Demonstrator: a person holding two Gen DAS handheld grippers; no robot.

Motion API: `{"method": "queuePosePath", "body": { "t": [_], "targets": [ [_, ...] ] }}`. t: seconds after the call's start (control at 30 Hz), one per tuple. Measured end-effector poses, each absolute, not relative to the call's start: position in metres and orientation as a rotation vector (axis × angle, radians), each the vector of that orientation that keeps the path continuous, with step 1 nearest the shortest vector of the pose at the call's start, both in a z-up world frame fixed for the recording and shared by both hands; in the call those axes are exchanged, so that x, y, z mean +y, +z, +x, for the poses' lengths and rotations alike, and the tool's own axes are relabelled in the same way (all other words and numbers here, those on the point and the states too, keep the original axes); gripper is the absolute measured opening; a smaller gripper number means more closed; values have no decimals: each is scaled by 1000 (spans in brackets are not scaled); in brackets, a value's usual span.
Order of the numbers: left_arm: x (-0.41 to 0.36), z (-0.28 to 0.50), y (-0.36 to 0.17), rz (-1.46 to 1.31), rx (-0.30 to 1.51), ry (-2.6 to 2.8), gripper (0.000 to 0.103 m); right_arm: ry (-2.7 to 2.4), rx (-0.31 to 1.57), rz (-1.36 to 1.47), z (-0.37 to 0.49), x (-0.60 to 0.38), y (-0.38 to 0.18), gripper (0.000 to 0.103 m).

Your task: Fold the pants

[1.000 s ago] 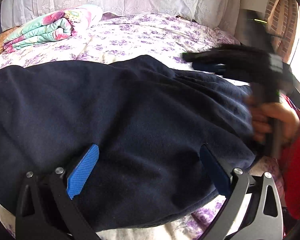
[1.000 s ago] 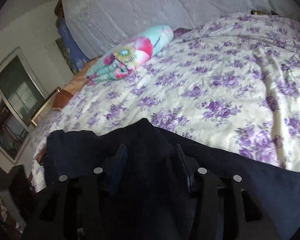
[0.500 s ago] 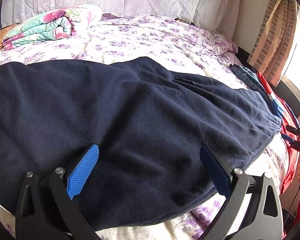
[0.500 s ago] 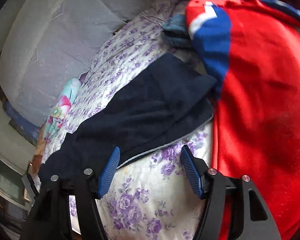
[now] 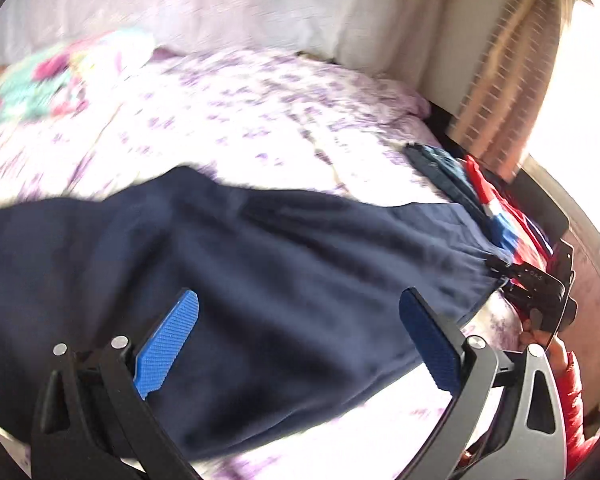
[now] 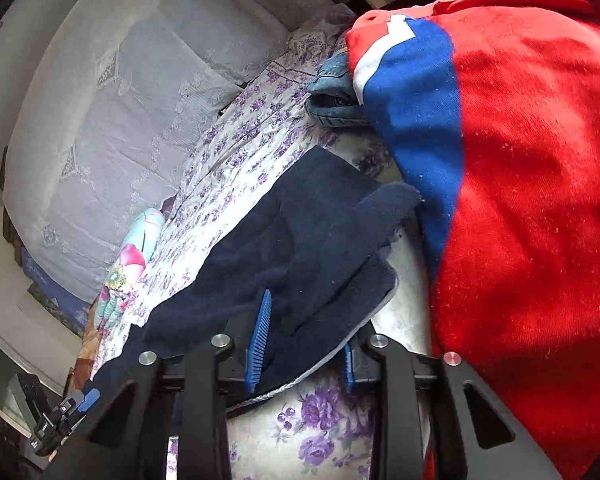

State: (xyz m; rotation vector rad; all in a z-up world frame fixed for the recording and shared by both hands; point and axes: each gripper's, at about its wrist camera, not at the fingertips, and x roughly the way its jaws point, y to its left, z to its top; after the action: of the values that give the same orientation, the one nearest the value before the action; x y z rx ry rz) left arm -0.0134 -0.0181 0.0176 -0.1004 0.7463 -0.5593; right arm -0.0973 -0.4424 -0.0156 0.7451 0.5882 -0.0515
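Only unreadable markings on right claw [image 5: 496, 270].

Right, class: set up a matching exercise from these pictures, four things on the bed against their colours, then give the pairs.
Things:
1. pants
2. bedsheet
3. folded garment
4. top

Colours:
A. red with a blue and white patch
B. denim blue
C. dark navy
D. white with purple flowers

Pairs: 1-C, 2-D, 3-B, 4-A
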Motion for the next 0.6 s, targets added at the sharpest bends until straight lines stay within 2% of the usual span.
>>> {"method": "queuePosePath", "body": {
  "t": [0.1,0.2,0.3,0.4,0.5,0.6],
  "targets": [
    [-69,-5,11,11,761,-587,98,-56,584,729,-99,-439,-14,27],
    [-112,6,-43,146,921,-582,99,-50,595,738,-97,-440,-15,29],
    [-112,1,-36,166,901,-587,98,-51,623,743,-93,-440,-15,31],
    [-86,1,-32,82,891,-586,98,-49,618,748,-88,-438,-12,32],
    [-33,-15,-2,17,771,-547,98,-56,543,737,-93,-432,0,19],
    [42,-34,17,-1,650,-345,98,-41,476,562,-87,-398,34,15]
  ]
}}
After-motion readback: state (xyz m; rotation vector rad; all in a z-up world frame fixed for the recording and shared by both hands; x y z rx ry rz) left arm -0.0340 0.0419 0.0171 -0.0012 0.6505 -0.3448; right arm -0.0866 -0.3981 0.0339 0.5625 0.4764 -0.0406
